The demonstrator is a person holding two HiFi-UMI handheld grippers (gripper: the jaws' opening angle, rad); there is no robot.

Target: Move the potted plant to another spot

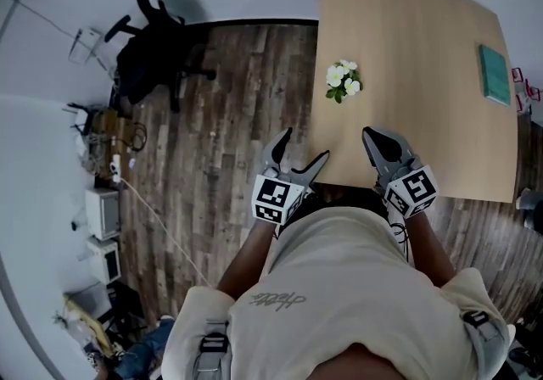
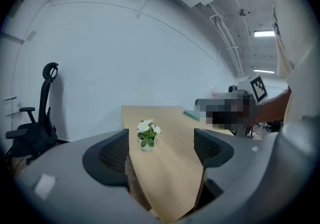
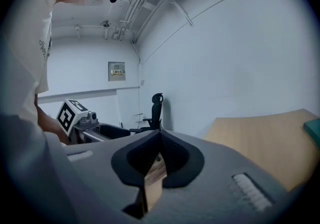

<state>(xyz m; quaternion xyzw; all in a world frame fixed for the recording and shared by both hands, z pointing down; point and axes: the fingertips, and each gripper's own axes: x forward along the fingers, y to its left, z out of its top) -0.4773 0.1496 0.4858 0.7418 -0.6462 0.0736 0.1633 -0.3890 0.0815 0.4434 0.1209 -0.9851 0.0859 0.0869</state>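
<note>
The potted plant, small with white flowers and green leaves, stands near the left edge of the light wooden table. My left gripper hovers at the table's near-left corner, short of the plant, open and empty. In the left gripper view the plant shows upright in the distance between the spread jaws of that gripper. My right gripper is over the table's near edge, to the right of the plant and well short of it. Its tips meet in the right gripper view, shut on nothing.
A teal book lies near the table's right edge. A black office chair stands on the wood-plank floor to the left, by the white wall. Boxes and cables crowd the floor along the far left.
</note>
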